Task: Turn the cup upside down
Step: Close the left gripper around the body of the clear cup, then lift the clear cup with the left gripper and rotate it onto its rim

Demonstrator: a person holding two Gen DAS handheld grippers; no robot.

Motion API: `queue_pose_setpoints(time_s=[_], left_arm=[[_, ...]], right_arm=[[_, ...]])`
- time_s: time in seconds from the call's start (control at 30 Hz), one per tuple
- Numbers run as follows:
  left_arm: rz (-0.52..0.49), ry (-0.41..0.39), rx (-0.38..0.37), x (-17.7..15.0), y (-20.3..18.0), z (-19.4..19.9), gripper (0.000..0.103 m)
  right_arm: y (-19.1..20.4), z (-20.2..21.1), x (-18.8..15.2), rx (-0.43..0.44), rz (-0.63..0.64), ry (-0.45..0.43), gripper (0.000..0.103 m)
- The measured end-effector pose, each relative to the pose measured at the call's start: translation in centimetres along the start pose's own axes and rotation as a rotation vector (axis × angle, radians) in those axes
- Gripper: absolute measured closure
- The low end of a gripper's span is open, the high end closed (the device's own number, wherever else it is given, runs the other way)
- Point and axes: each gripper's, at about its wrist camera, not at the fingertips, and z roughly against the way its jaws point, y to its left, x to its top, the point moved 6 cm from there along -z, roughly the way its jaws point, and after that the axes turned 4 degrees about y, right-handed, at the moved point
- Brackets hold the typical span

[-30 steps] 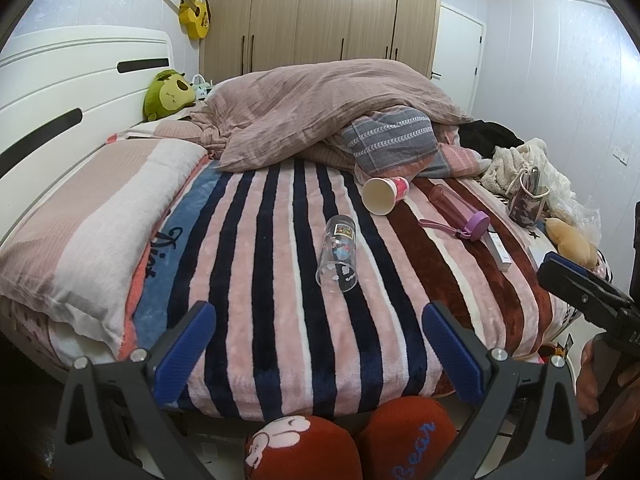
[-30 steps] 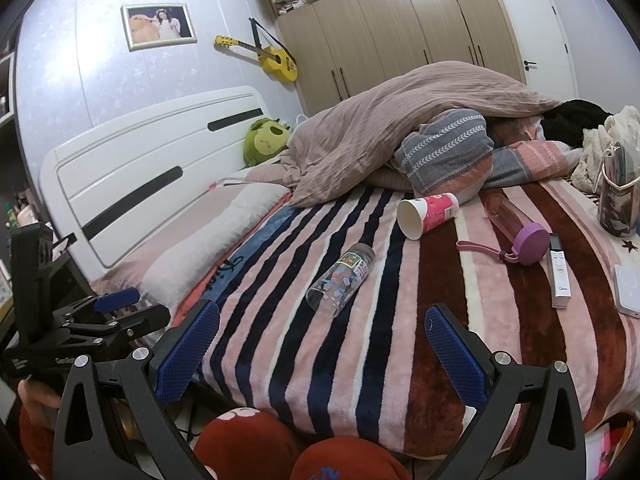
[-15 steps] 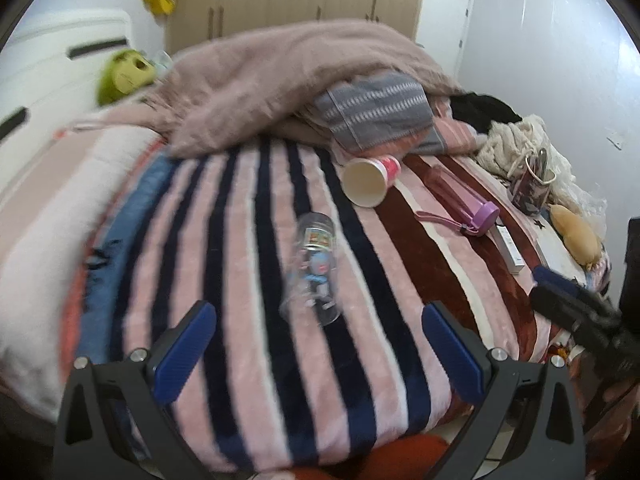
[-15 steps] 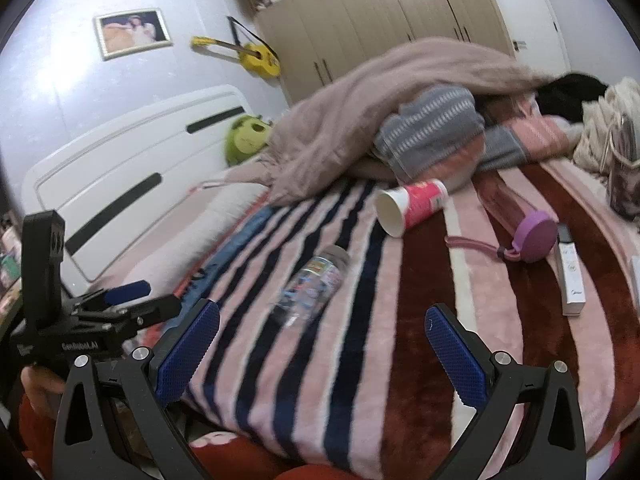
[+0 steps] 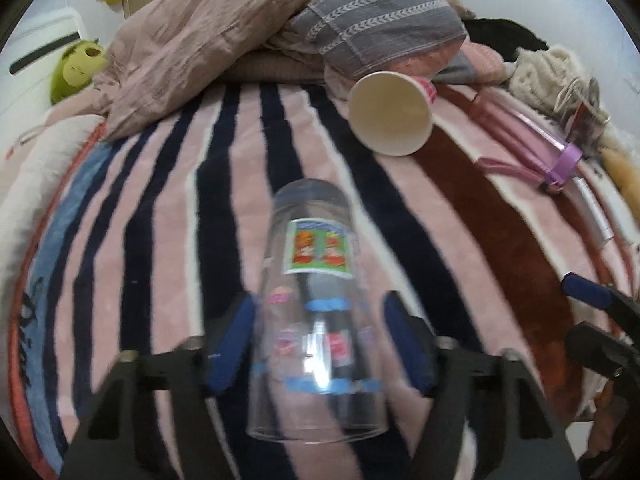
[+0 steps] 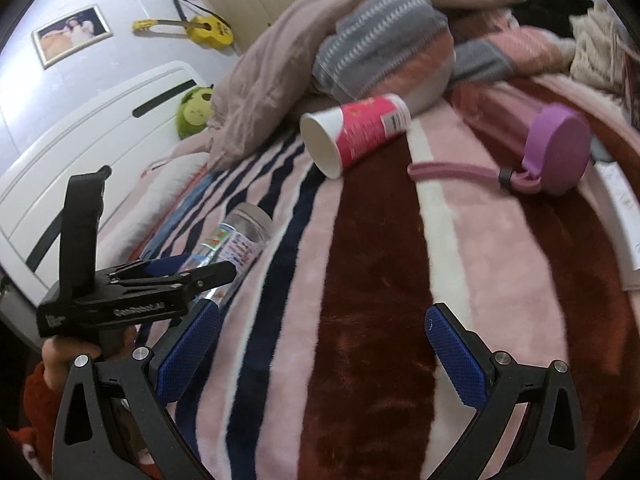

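A clear plastic cup [image 5: 316, 312] with cartoon stickers lies on its side on the striped blanket [image 5: 140, 240], mouth toward the left wrist camera. My left gripper [image 5: 320, 344] is open, its blue pads on either side of the cup near its mouth, with a small gap on each side. The cup also shows in the right wrist view [image 6: 236, 244], with the left gripper [image 6: 168, 276] around its near end. My right gripper [image 6: 320, 356] is open and empty above the blanket, to the right of the cup.
A pink paper cup [image 6: 352, 132] lies on its side further back. A pink bottle with a purple lid [image 6: 556, 148] lies at the right. A bunched duvet [image 5: 224, 28] and folded blankets lie behind. A white remote [image 6: 624, 208] lies near the right edge.
Both grippers have moved forward over the bed. My left gripper has come down around the clear cup and its fingers have narrowed toward it. The right gripper stays wide open.
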Motion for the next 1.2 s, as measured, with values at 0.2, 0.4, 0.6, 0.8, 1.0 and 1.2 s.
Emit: queue_pose_setpoints(time_s=[0.2,0.4,0.6,0.8,1.0,1.2], left_arm=[[0.014,-0.029,-0.073,-2.5,0.8,1.4,0.047],[0.097,-0.042,-0.175,-7.1,2.0,4.0,0.046],[0.164,-0.062,-0.244,-9.0,2.8,4.7,0.046],[0.179,-0.08,-0.281,-10.0,3.3,5.0,0.046],[0.234,-0.123,-0.381,-9.9,4.3,4.9,0.047],[0.205,-0.215,-0.48,-5.9,4.8,5.7,0.045]], right_arm=[[2.2,-0.3,0.0,0.079,0.007,0.02,0.0],[6.0,-1.6,0.4,0.262,-0.022,0.095,0.0],[10.8,-7.4,-0.3,0.444,-0.047,0.325,0.012],[11.1,-13.5,0.2,0.364,-0.149,0.497,0.035],[13.1,-14.4,0.9,0.242,-0.051,0.433,0.038],[17.8,-8.2,5.5,0.164,0.297,0.145,0.043]])
